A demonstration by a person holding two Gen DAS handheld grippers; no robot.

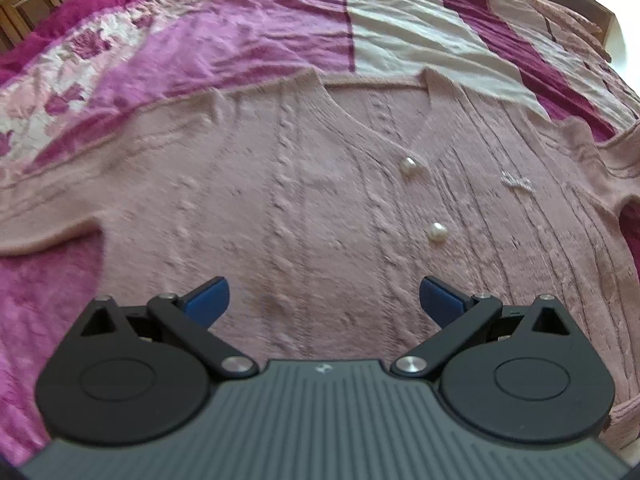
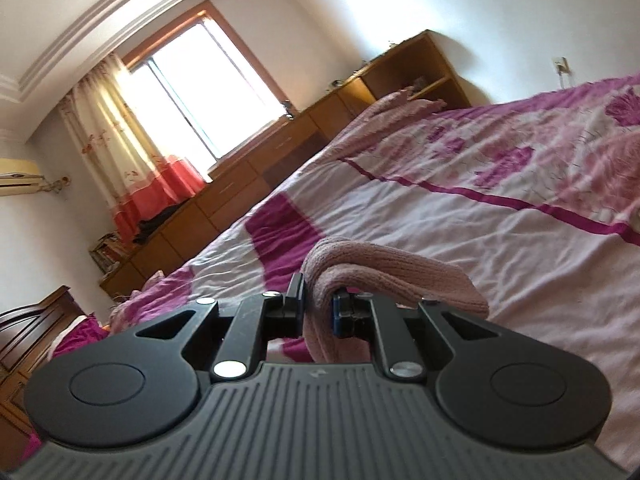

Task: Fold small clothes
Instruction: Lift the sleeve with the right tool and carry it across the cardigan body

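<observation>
cardigan (image 1: 304,200): pink knit, lies flat and face up on the bed (image 1: 400,32), buttoned, neckline toward the far side.
buttons (image 1: 409,167): two pearl ones show on the placket, right of centre in the left wrist view.
left gripper (image 1: 324,300): hangs above the lower body of the cardigan, fingers (image 1: 210,300) spread wide, nothing between them, no touch on the knit.
right gripper (image 2: 318,304): fingers nearly closed, clamped on a bunched fold of pink knit (image 2: 384,264), lifted clear of the bed; gripper points almost level.
held part: likely a sleeve or side edge of the cardigan; cannot tell which from the right wrist view.
step: judged as folding the right-hand part in over the body.
how to do well: carry the held knit across and lay it flat on the chest, edge parallel to the placket; left gripper could pin the body so it does not drag; release only once the knit rests down.
risk: soft knit sags and bunches; a pull too far could shift the whole cardigan.
edges: left sleeve (image 1: 44,220) runs off to the left edge of view; right side rumples near the frame's right rim.
open room: plenty of bare bedspread beyond the neckline and to the left; drawers (image 2: 256,176) stand well apart past the bed.
</observation>
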